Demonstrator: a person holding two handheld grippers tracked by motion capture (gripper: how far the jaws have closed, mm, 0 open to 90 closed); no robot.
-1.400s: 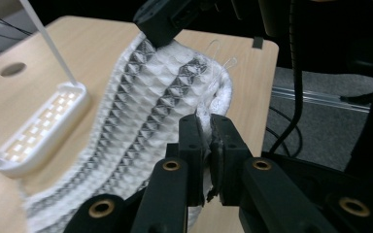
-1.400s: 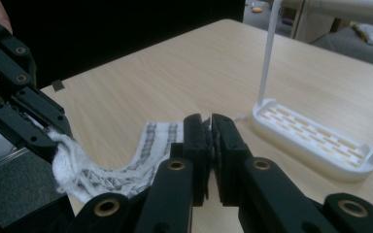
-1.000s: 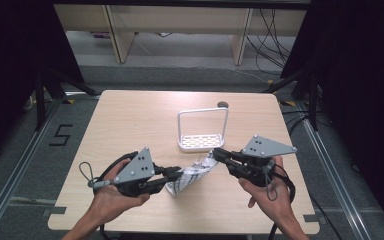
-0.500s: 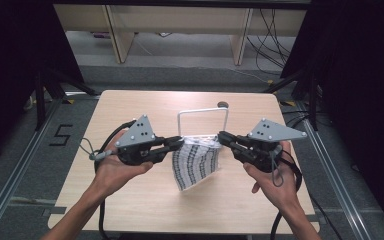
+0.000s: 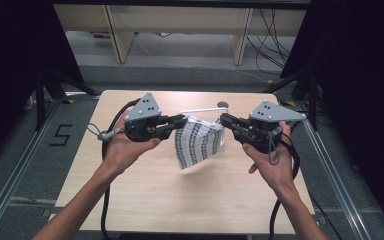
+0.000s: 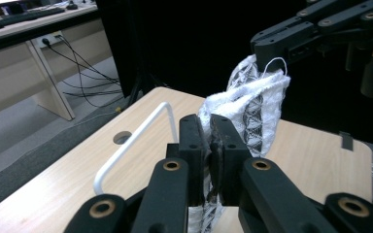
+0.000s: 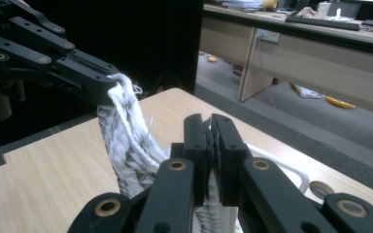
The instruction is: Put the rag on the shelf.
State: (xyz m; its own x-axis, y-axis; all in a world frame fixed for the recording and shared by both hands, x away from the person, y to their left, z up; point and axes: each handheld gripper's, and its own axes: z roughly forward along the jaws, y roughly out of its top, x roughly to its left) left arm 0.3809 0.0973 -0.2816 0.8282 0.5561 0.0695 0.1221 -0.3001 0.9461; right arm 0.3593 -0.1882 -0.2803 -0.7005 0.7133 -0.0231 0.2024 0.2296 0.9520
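High view: patterned cloth (image 5: 197,142) hangs between left gripper (image 5: 181,121) and right gripper (image 5: 224,120).

My left gripper (image 5: 180,121) sits left of center, my right gripper (image 5: 225,120) opposite, both above the table (image 5: 145,200). Cloth (image 5: 197,141) hangs btwn them, one top corner in each set of jaws, bottom edge off the tabletop. Wire rack (image 5: 200,109) stands behind the cloth, w/ a round hole (image 5: 223,104) in the table just right of it, near the far edge.

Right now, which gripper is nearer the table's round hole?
Right. The right gripper hangs just before the round hole; the left gripper is farther off, to its left.
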